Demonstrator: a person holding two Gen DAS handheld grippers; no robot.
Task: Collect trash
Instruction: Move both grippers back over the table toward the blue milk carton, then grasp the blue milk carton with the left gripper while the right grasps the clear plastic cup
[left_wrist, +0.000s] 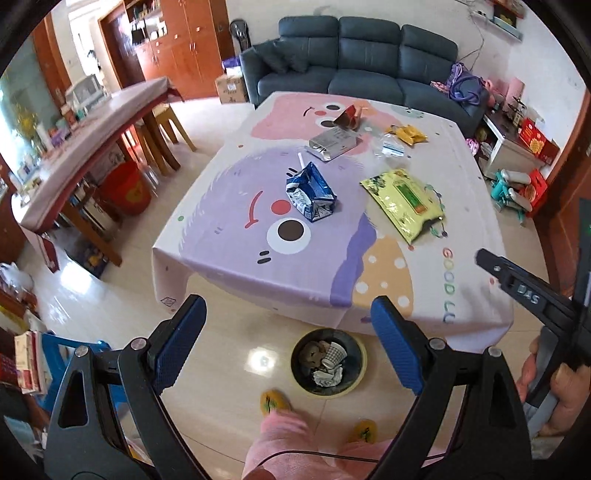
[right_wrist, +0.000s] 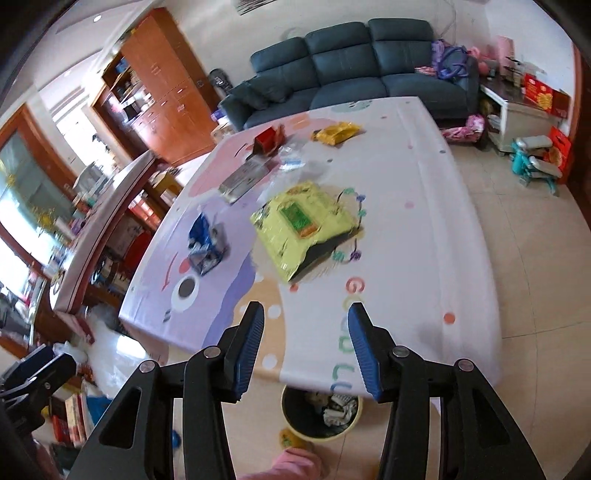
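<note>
Both grippers are between pick-ups: left gripper (left_wrist: 286, 341) and right gripper (right_wrist: 306, 345) hold their fingers spread wide, gripping nothing, above the near edge of the desk (left_wrist: 476, 236). Trash remains on the desk: crushed blue milk carton (left_wrist: 311, 192) at centre, yellow-green snack bag (right_wrist: 304, 229) right of it, grey box (left_wrist: 334, 143), orange wrapper (left_wrist: 406, 133) and red packet (left_wrist: 349, 116) beyond. The waste bin (left_wrist: 360, 363), partly filled, stands on the floor below the near edge. Judged next: reach forward, close on the nearest item. No obstruction apparent.

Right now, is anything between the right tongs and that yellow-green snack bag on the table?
Nothing visible. The right tongs hang open over bare tablecloth, and the yellow-green foil snack bag lies straight ahead; the crushed blue milk carton sits off to the left.
</note>
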